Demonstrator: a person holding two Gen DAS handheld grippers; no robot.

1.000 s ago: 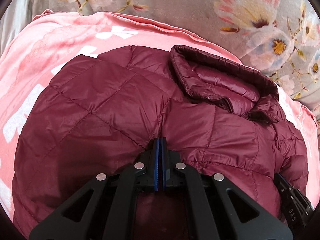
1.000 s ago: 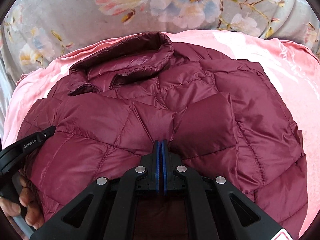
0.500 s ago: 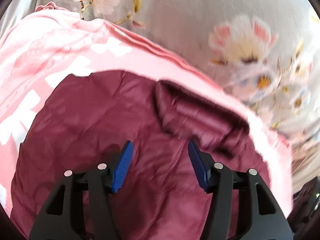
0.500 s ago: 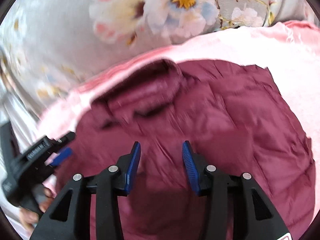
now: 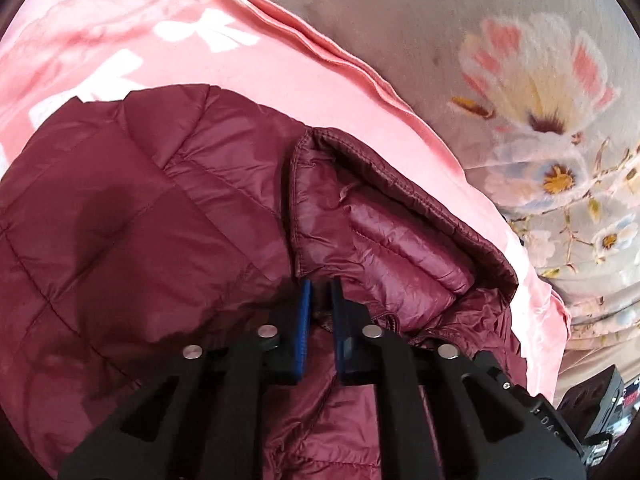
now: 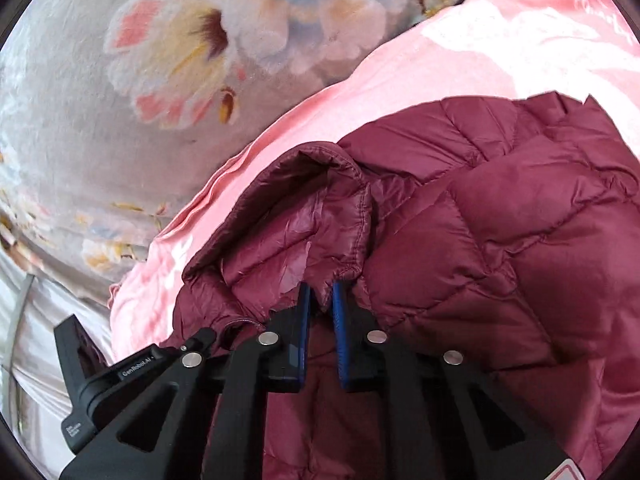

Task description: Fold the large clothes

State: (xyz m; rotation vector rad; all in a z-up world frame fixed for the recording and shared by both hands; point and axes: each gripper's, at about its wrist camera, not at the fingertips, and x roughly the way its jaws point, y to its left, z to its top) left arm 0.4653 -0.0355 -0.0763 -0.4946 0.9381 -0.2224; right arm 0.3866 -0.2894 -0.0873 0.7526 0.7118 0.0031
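Note:
A maroon quilted puffer jacket [image 5: 132, 232] lies on a pink sheet [image 5: 168, 52], and it also shows in the right wrist view [image 6: 520, 248]. Its stand-up collar [image 5: 384, 232] faces the far side. My left gripper [image 5: 319, 292] is nearly shut, its blue pads pinching the jacket fabric at the left base of the collar. My right gripper [image 6: 319, 294] is likewise pinched on the fabric at the right base of the collar [image 6: 296, 232]. The left gripper's black body [image 6: 132, 372] shows at the lower left of the right wrist view.
The pink sheet [image 6: 500, 44] with white print lies on a grey floral blanket [image 5: 520, 72], which also fills the far left of the right wrist view [image 6: 120, 80]. The right gripper's body [image 5: 560, 424] shows at the lower right of the left wrist view.
Both grippers let go of the jacket body, opened, moved forward to the collar and closed on the fabric at its two ends.

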